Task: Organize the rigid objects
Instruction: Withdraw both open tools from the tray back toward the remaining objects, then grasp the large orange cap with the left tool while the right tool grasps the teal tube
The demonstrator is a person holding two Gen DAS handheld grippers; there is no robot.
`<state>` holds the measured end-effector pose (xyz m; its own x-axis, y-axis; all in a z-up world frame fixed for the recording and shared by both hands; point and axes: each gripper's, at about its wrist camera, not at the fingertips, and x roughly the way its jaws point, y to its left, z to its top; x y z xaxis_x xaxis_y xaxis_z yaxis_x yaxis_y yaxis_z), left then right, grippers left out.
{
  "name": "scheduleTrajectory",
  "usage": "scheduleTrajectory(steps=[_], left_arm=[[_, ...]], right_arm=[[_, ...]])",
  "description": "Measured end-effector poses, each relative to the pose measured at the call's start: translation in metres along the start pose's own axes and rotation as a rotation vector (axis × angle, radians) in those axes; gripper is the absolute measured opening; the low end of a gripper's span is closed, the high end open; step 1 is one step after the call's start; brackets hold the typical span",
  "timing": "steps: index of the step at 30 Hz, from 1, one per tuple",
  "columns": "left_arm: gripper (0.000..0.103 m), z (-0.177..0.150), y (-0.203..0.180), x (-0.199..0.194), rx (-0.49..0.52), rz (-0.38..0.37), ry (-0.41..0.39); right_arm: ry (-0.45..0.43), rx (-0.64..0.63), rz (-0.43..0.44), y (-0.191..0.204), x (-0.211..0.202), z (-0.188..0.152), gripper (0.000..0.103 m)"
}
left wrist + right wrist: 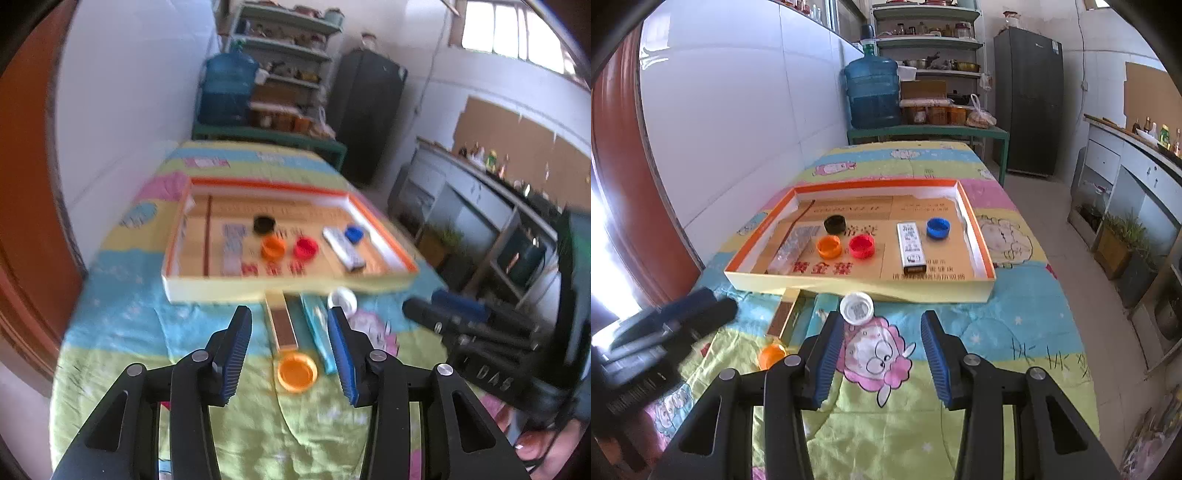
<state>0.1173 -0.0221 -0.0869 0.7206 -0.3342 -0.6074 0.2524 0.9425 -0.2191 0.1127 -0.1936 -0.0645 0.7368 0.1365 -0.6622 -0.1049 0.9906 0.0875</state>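
Low in the frame, the released left tool (290, 350) hangs over the round orange plastic cap (297, 371) on the counter, likely to grab it for the flat orange-rimmed cardboard box (291, 286) just above, while the right tool (882, 350) waits open and empty.

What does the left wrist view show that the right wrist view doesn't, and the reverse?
Only the left wrist view: the whole orange cap on the cloth between the open left gripper, and a hand at the lower right. Only the right wrist view: the open right gripper from behind, just short of the white cap. Both: the tray holding four caps and a small box.
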Motion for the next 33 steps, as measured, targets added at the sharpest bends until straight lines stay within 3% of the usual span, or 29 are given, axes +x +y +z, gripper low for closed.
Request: scheduleTrajectory(steps=[10,26,27,29,33], left_arm=[[0.045,-0.029,-0.007,0.038,0.033,0.015,0.111],[0.045,-0.026,-0.005,0.055,0.021,0.021,0.164],[0.044,-0.027,-0.005,0.055,0.024,0.022,0.165],[0.031,-0.027,-0.005,0.054,0.030,0.034,0.163],[0.031,-0.029,0.005,0.049,-0.015,-0.004,0.155]], right_arm=[[0.030,0.025,0.005,-0.009,0.006,-0.010,0.043],[0.065,0.018,0.023,-0.008,0.020,-0.014,0.043],[0.068,0.016,0.023,-0.007,0.021,-0.014,0.043],[0.076,0.009,0.026,-0.005,0.023,-0.014,0.043],[0.094,0.011,0.048,0.001,0.030,-0.013,0.043]])
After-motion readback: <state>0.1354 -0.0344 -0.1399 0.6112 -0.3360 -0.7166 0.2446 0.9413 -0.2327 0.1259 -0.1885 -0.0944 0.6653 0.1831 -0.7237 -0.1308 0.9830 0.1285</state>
